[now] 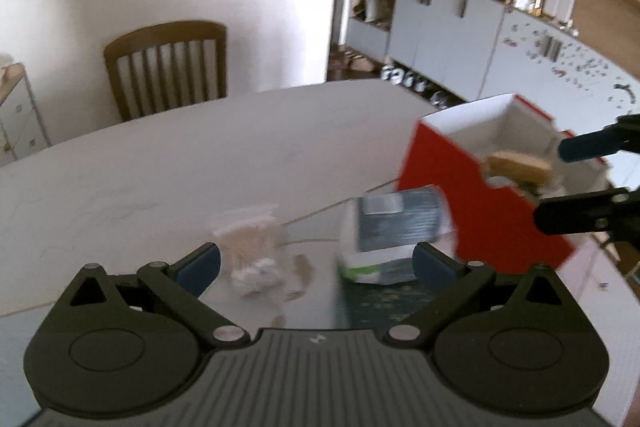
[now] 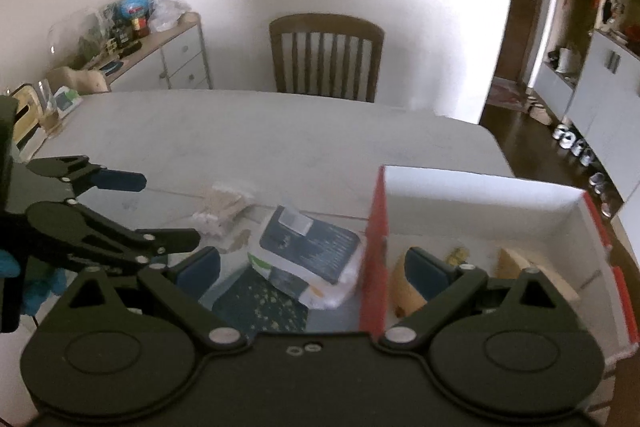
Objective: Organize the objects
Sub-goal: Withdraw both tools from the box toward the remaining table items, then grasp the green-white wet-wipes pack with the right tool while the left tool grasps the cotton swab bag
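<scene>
A smooth, faintly glossy white top is seen on the table, and varnished brown wood on the chair at upper centre. The box at the right looks made of matt cardboard, red outside and white inside. Matt black plastic with blue pads is shown on the right gripper.

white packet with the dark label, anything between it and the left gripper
Nothing visible does. The left gripper is open with nothing between its jaws, and the white packet lies just ahead of its right finger on the table, leaning by the red box. A clear bag of sticks sits to the packet's left, not in between.
</scene>
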